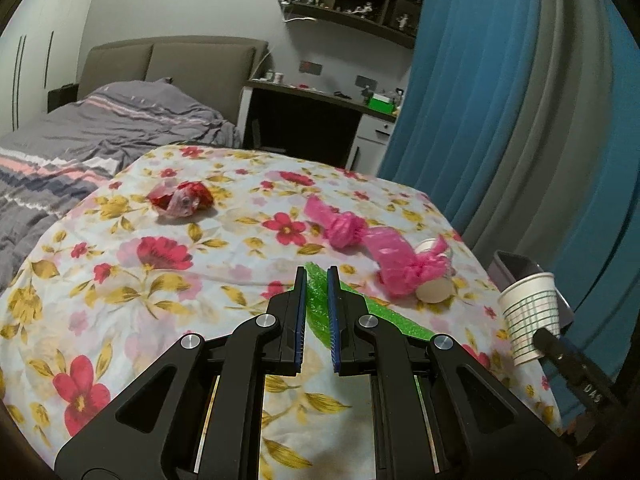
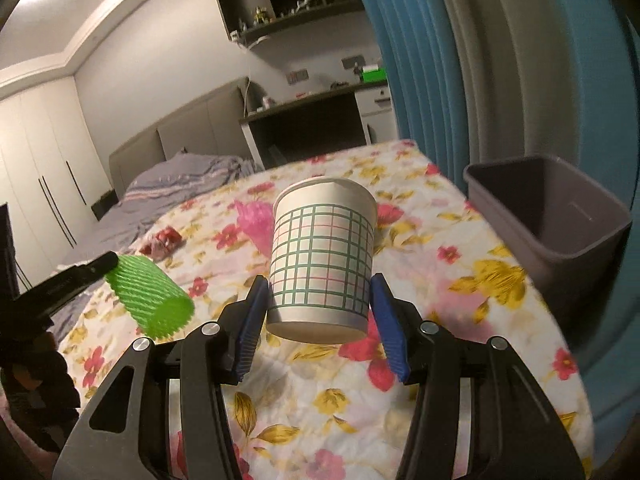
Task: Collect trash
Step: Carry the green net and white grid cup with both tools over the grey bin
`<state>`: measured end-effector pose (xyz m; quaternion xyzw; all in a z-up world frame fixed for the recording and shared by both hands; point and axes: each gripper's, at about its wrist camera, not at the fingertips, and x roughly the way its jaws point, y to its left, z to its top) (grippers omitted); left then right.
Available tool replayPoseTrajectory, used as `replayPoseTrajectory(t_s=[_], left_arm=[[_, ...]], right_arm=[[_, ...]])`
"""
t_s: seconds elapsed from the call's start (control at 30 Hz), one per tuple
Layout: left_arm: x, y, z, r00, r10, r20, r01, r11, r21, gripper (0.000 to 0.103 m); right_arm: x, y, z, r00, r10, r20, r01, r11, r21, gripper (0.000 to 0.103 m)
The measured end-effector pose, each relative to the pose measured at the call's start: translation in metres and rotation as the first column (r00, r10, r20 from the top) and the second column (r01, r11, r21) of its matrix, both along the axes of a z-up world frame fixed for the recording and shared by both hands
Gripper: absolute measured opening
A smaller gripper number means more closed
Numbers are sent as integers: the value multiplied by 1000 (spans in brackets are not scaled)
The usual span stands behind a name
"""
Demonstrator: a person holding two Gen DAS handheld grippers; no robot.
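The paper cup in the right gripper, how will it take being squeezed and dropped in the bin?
The paper cup looks thin-walled and probably light, so a firm squeeze could dent it. The right gripper holds it low, near the base, where it is likely stiffest. Its round, tapered shape may roll if it misses the grey bin.

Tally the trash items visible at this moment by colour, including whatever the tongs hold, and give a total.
Pink plastic bags: 2
Green foam net sleeve: 1, held in the left tongs
Red wrapper: 1
White paper cups: 2, a checked cup in the right tongs and a cup lying under a pink bag
Total: 6
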<state>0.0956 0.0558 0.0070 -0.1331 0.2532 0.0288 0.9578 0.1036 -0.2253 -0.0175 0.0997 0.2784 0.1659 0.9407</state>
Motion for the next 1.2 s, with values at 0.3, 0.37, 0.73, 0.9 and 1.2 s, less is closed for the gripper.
replayPoseTrajectory(t_s=[0.3, 0.37, 0.73, 0.9, 1.2], left_arm=[[6, -37, 13, 998, -59, 17, 58, 998, 28, 9], [9, -46, 15, 997, -73, 20, 73, 997, 31, 9], [31, -102, 28, 984, -176, 35, 174, 983, 56, 9], [44, -130, 35, 973, -229, 39, 226, 971, 80, 9], [85, -195, 49, 935, -350, 59, 346, 936, 59, 9]], right_arm=[[-14, -32, 16, 998, -38, 53, 36, 999, 35, 52], [-15, -39, 17, 997, -45, 58, 43, 998, 42, 52], [-21, -85, 25, 986, -135, 102, 131, 990, 45, 52], [-23, -104, 29, 975, -185, 122, 181, 982, 46, 52], [-9, -144, 32, 939, -297, 171, 299, 954, 16, 52]])
